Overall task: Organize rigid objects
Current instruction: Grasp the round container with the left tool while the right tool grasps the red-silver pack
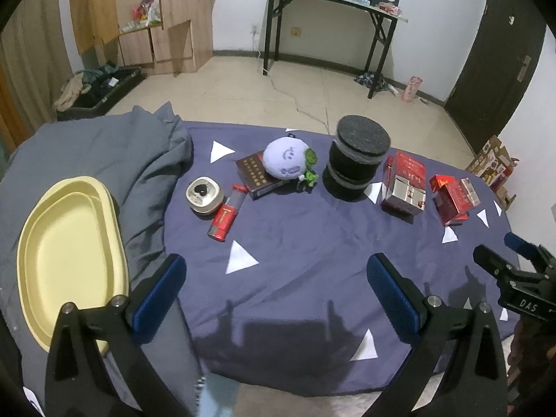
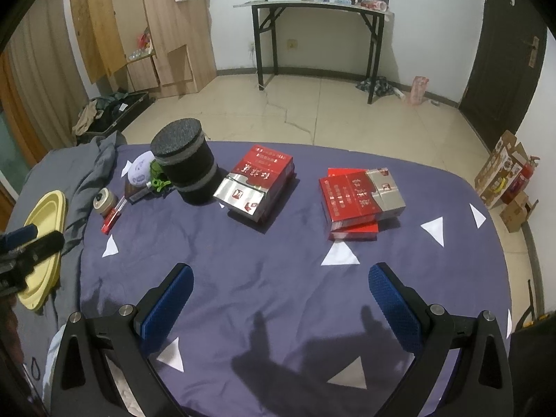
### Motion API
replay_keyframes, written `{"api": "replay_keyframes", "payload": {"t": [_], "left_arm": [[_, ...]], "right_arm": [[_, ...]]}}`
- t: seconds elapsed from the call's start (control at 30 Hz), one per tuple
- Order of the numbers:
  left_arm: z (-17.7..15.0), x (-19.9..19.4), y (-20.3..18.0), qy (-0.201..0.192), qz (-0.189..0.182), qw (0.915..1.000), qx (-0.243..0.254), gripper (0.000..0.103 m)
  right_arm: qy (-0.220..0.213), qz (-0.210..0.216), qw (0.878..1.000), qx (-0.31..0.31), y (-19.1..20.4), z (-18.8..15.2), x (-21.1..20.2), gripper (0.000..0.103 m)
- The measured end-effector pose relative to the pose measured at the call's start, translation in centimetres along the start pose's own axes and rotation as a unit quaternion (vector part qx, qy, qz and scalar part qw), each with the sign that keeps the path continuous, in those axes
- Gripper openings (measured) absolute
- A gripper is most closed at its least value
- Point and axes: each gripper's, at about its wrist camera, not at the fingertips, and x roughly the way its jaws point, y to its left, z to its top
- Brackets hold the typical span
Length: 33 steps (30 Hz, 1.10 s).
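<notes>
Both tools spread wide, holding nothing. Red box (image 2: 259, 182) probably light, stiff cardboard, glossy; best gripped across narrow sides.

Red cartons (image 2: 361, 198) — black cylinder (image 2: 187, 166) upright

A home bedroom: bed (image 1: 312, 260), wooden wardrobe (image 2: 166, 31), folding table (image 1: 330, 0).

Bed, navy triangle-print sheet (image 1: 295, 243): grey blanket (image 1: 114, 153), yellow tray (image 1: 69, 253), black cylinder (image 1: 358, 156), red boxes (image 2: 361, 198).
</notes>
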Motion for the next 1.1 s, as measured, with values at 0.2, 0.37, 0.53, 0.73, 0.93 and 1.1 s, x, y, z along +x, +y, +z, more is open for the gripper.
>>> {"api": "replay_keyframes", "payload": {"t": [0.2,0.37,0.53,0.73,0.93,1.1], "left_arm": [[2.8,1.1,5.1,0.037,0.013,0.9992,0.009,0.103],[3.9,4.6,8.3,0.057,0.060,0.9959,0.036,0.102],[4.2,9.3,10.0,0.079,0.074,0.9936,0.032,0.088],[4.5,13.3,10.0,0.106,0.039,0.9936,-0.005,0.087],[6.1,14.6,9.0,0.112,0.024,0.9927,-0.039,0.088],[6.4,16.2,8.6,0.116,0.039,0.9915,-0.045,0.086]], "right_arm": [[-0.013,0.006,0.999,0.031,-2.7,0.2,-0.3,0.103],[-0.005,0.008,0.999,0.049,-5.3,0.5,1.0,0.103],[0.003,0.025,0.999,0.028,-6.7,2.7,3.2,0.103],[0.028,0.027,0.999,-0.008,-7.1,4.8,6.5,0.103],[0.058,-0.012,0.998,-0.026,-7.8,5.5,9.9,0.103],[0.062,-0.021,0.997,-0.050,-7.8,5.2,11.2,0.103]]}}
